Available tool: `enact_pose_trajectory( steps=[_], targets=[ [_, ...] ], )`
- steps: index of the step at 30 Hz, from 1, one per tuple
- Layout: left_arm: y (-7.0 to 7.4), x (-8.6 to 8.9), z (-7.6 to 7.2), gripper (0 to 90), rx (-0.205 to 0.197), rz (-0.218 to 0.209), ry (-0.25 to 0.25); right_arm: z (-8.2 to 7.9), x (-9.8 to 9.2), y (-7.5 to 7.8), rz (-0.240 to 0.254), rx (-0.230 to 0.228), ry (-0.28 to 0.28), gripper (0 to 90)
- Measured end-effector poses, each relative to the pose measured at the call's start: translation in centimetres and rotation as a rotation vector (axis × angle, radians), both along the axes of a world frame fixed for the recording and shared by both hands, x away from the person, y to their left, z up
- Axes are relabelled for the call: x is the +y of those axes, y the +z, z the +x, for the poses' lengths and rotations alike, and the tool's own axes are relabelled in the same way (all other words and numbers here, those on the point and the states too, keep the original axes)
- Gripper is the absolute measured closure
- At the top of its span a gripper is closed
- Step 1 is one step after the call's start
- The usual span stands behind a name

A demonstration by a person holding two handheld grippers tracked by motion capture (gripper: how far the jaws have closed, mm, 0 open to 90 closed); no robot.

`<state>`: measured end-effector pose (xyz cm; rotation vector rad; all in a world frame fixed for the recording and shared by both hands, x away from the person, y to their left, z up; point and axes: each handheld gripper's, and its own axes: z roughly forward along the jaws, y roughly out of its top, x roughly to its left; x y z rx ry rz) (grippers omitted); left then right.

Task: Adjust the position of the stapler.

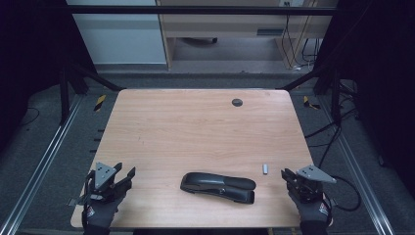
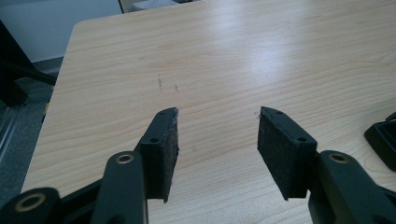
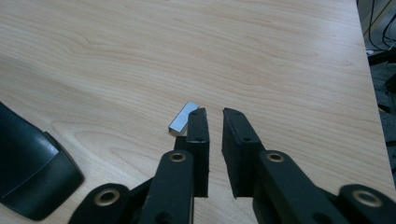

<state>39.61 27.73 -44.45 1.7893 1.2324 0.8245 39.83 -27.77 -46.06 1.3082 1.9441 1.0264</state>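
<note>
A black stapler (image 1: 218, 187) lies on its side near the front edge of the wooden table (image 1: 195, 127); its end also shows in the left gripper view (image 2: 383, 140) and the right gripper view (image 3: 28, 172). A small silver strip of staples (image 1: 265, 169) lies to its right. My left gripper (image 1: 124, 170) rests at the front left corner, open, with bare wood between its pads (image 2: 218, 112). My right gripper (image 1: 288, 174) is at the front right. Its jaws stand a narrow gap apart with nothing between them (image 3: 214, 112), and the staple strip (image 3: 182, 117) lies just beside the left jaw's tip.
A dark round grommet (image 1: 237, 102) sits near the table's far edge. Black frame posts and cables stand on the floor at both sides. A desk and a cabinet are beyond the table's far end.
</note>
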Motion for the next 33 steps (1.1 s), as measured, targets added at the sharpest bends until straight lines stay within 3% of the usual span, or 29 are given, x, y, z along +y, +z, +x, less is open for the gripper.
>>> enact_pose_trajectory(
  steps=[6,9,14,23,27,33],
  targets=[
    [0.2,-0.3,-0.2,47.7,0.000,0.005,-0.015,-0.4,0.8,0.1,-0.041,0.008,0.037,90.0],
    [0.1,-0.6,-0.2,47.9,0.011,-0.006,-0.026,-0.8,0.7,0.2,-0.007,-0.005,0.053,90.0],
    [0.1,-1.2,-0.3,47.8,0.010,0.023,-0.050,-1.2,0.7,0.4,0.026,-0.020,0.096,90.0],
    [0.3,-1.3,-0.5,47.8,0.000,0.033,-0.052,-1.6,1.2,1.0,0.014,-0.042,0.140,90.0],
    [0.3,-1.3,-0.5,47.8,-0.001,0.035,-0.053,-1.7,1.2,0.9,0.006,-0.034,0.112,75.4],
    [0.3,-1.3,-0.5,47.7,-0.006,0.040,-0.054,-1.7,1.1,0.6,0.006,-0.052,0.080,67.6]
  ],
)
